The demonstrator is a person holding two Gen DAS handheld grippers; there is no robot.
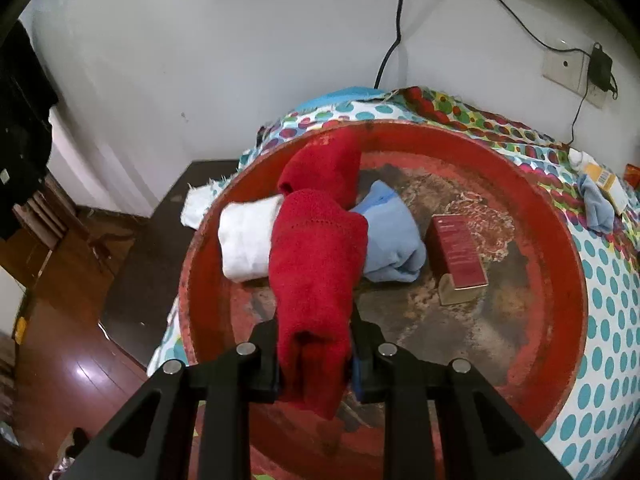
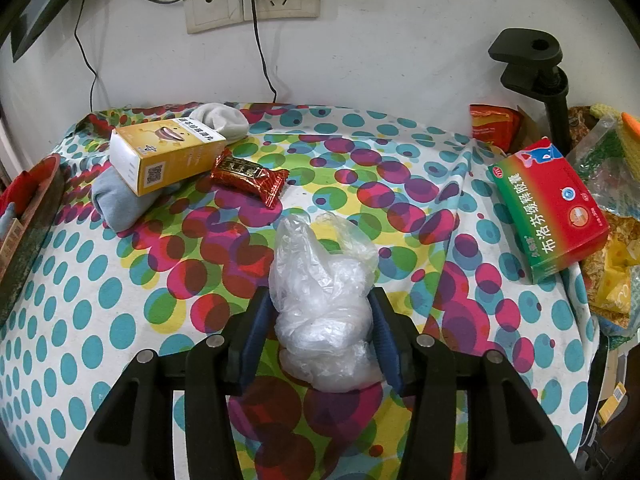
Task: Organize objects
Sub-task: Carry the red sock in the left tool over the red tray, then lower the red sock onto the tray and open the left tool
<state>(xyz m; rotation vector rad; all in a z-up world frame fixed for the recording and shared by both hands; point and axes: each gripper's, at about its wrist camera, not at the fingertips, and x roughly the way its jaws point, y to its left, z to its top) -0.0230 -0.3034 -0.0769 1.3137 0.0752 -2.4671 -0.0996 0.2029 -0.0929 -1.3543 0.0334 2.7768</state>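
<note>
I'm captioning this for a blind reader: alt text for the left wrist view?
The left gripper holds a red sock over a round red basin. In the basin lie white and light blue cloths and a dark red box.

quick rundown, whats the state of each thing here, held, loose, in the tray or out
left hand-held gripper: shut on the red sock
red sock: held over the red tray
red tray: holds cloths and a box
dark red box: lying in the tray
right hand-held gripper: closed around the plastic bag
plastic bag: crumpled, between the pads
yellow box: loose, leaning on a grey sock
</note>
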